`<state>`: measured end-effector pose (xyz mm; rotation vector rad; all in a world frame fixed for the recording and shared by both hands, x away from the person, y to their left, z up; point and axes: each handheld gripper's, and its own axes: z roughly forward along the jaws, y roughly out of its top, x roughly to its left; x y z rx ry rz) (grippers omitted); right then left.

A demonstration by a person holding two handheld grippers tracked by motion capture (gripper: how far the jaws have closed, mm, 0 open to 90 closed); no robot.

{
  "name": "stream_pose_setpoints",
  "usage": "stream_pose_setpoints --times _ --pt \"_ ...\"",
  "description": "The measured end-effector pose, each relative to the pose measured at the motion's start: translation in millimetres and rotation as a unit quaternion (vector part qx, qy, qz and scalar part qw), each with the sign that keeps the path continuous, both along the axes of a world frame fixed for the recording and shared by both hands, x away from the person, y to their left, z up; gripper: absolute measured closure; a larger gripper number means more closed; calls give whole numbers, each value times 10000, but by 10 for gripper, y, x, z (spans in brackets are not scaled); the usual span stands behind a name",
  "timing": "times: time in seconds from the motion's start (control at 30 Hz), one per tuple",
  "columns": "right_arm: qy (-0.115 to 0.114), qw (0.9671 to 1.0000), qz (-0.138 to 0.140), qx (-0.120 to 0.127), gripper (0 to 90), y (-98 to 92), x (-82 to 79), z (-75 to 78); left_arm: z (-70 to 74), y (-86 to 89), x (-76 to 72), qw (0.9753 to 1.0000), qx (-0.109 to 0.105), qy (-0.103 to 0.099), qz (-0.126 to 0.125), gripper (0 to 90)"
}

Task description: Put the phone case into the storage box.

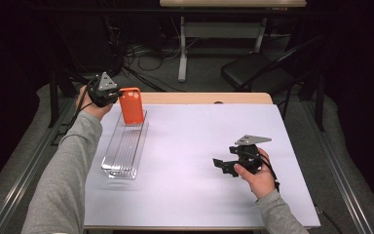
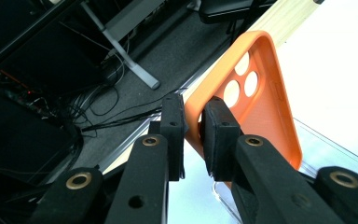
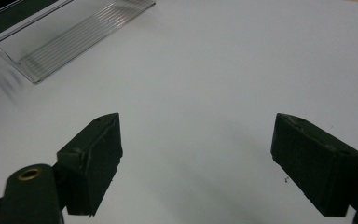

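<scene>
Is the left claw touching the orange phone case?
Touching. The left gripper view shows the left claw with both jaws pressed on the edge of the orange phone case.

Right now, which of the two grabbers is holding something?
The left gripper: its jaws pinch the edge of the orange phone case over the clear rack. The right gripper is wide open, holding nothing.

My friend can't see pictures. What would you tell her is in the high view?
A person's left hand-held gripper holds an orange phone case upright over the far end of a clear plastic tray on a white table. The right hand-held gripper hovers open and empty above the table's right side.
</scene>
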<state>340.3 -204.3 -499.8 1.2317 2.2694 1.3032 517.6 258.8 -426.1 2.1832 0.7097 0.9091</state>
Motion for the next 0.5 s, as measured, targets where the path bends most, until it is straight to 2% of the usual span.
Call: stream_pose_setpoints --times 0.17,0.5 --pt "32 10000 -20 -11 151 -1 0 -6 -61 -9 21 10000 87 -25 -12 799" --pt "13 9999 -102 7 144 -9 5 -12 -94 -46 38 9997 177 -141 -84 799"
